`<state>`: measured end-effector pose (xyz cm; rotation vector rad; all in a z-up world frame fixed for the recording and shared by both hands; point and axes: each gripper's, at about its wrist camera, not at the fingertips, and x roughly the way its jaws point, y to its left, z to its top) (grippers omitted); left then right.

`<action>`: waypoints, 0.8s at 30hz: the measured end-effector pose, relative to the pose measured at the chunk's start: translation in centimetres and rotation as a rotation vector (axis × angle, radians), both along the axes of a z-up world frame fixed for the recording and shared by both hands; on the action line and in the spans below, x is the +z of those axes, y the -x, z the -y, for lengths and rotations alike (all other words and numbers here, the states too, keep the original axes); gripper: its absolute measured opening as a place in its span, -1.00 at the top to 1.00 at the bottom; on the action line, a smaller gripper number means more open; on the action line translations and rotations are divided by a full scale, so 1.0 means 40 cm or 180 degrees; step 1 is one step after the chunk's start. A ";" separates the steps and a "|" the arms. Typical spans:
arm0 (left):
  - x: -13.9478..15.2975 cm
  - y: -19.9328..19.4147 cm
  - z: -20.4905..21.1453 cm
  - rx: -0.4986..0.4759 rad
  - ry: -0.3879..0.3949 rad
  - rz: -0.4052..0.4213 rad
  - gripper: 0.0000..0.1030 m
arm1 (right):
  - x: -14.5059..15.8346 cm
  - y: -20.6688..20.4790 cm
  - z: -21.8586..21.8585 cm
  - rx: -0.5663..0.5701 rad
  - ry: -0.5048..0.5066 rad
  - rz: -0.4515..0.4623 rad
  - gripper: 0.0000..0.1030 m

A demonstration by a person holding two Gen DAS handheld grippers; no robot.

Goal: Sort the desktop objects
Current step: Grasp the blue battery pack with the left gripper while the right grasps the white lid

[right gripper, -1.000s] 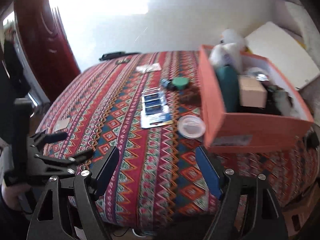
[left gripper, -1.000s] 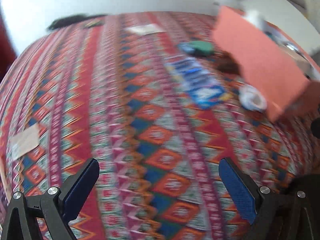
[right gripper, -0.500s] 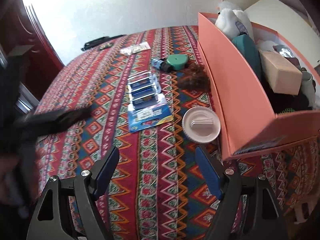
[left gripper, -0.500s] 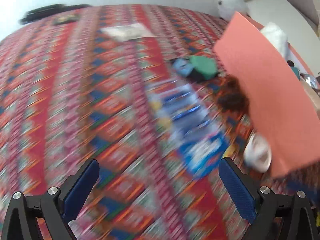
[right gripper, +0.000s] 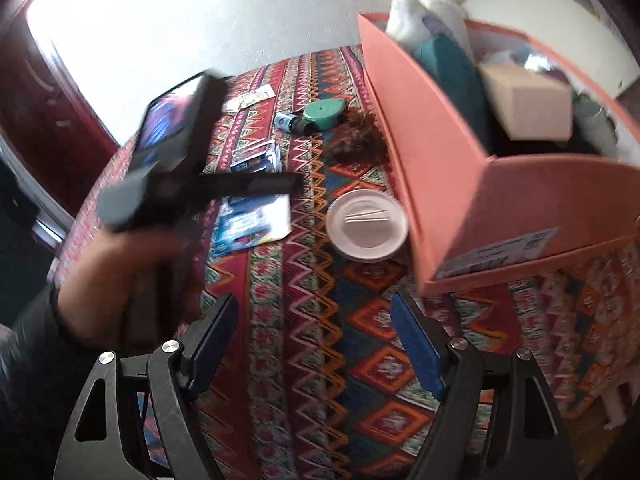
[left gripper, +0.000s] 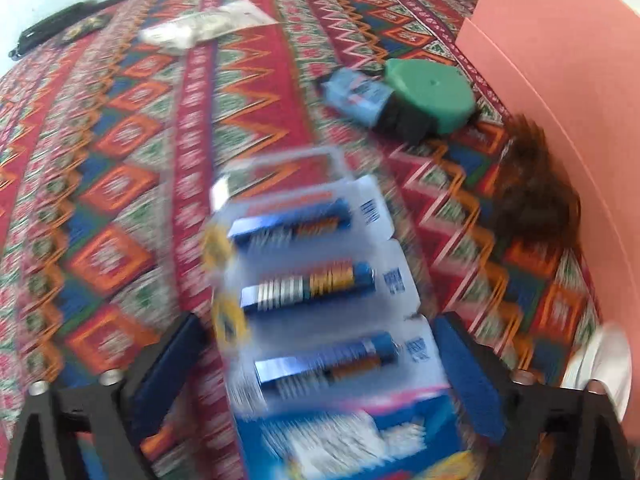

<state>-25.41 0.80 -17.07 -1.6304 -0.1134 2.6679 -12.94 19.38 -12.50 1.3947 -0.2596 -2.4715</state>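
Blue-and-clear plastic marked the battery pack, a long blister card that lay flat on the patterned cloth of the worktop, its length running away from the left wrist camera. The left gripper stood over the near end of the card, its blue-padded fingers straddling the card's width and closing; the card sat between them, but the pads did not look pressed on it yet. Taking it across the narrow way seemed a sensible choice, since the card was too long to span lengthwise.

Beyond the card lay a green round case touching a small blue bottle, and a brown tuft of something furry rested right against the wall of the orange box. A white lid sat just beside that wall too, near the card's end. The box already held several things, so it was likely where sorted items went.

The right gripper hovered over bare cloth near the worktop's front edge, fingers apart and holding nothing, probably waiting its turn. Open room lay to the card's left; the box wall closed off the right side, so any lift would have to clear its rim. A flat packet lay well apart toward the far edge.
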 end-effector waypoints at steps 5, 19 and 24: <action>0.016 -0.112 0.118 -0.0277 -0.0356 -0.0129 -0.59 | -0.040 0.029 0.026 -0.0326 0.0340 0.0089 -0.52; -0.028 -0.157 0.097 -0.0939 -0.0053 -0.0137 -0.98 | -0.139 0.200 0.070 -0.1540 -0.0094 -0.0032 -0.81; -0.036 -0.152 0.084 -0.0741 0.0021 -0.0397 -0.75 | -0.142 0.188 0.088 -0.1246 -0.0292 -0.0140 0.22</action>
